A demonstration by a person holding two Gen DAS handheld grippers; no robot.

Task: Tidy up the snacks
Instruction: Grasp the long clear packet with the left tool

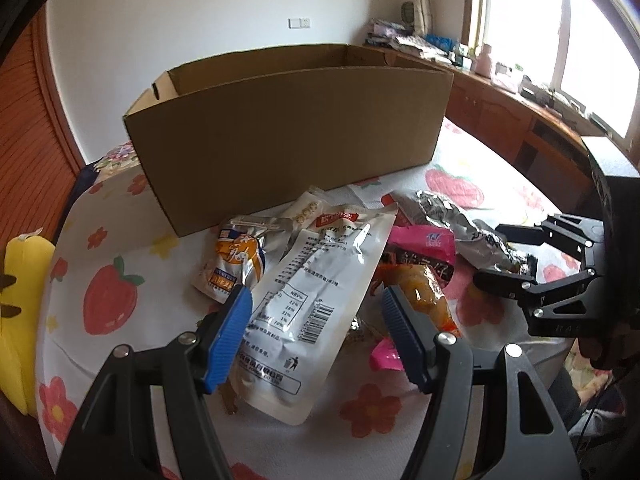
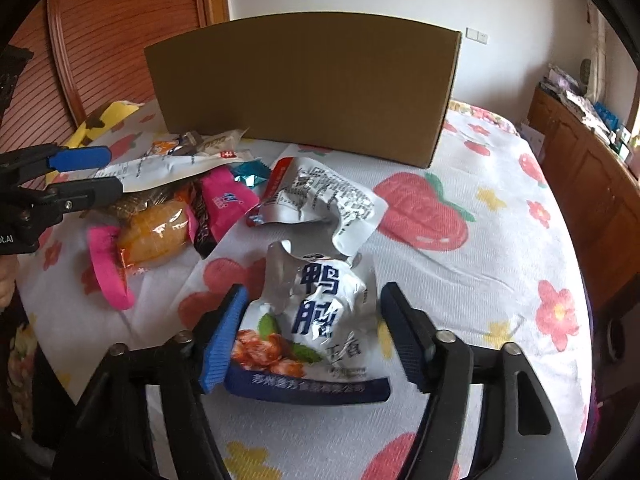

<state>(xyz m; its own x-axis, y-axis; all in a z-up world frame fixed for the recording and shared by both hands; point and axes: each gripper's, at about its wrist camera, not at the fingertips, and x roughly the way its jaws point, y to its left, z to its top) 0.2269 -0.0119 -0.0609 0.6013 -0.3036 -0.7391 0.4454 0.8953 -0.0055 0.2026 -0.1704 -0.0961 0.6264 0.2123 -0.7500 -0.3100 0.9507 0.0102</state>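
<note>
From the left wrist camera, our biggest worry was the pile itself. The left gripper had its blue pads spread, with the white pouch lying flat between them, label side up, and we couldn't tell if either pad actually touched it. That pouch overlapped the orange-and-silver packet and the clear orange snack, so closing there could have dragged a neighbour along or just skidded over the slick film. The cardboard box stood right behind the heap, open at the top, and its near wall looked tall enough to catch a dangling pouch on the way in.

From the right wrist camera, the right gripper was spread too, straddling the crumpled silver duck pouch. The left pad sat against the pouch's edge; the right one stood clear. We figured the puffy foil could buckle and pop out of a squeeze. The torn silver bag lay just beyond it, between the pouch and the box. The bedsheet was soft, so pressing down might have bunched fabric into the jaws.
</note>
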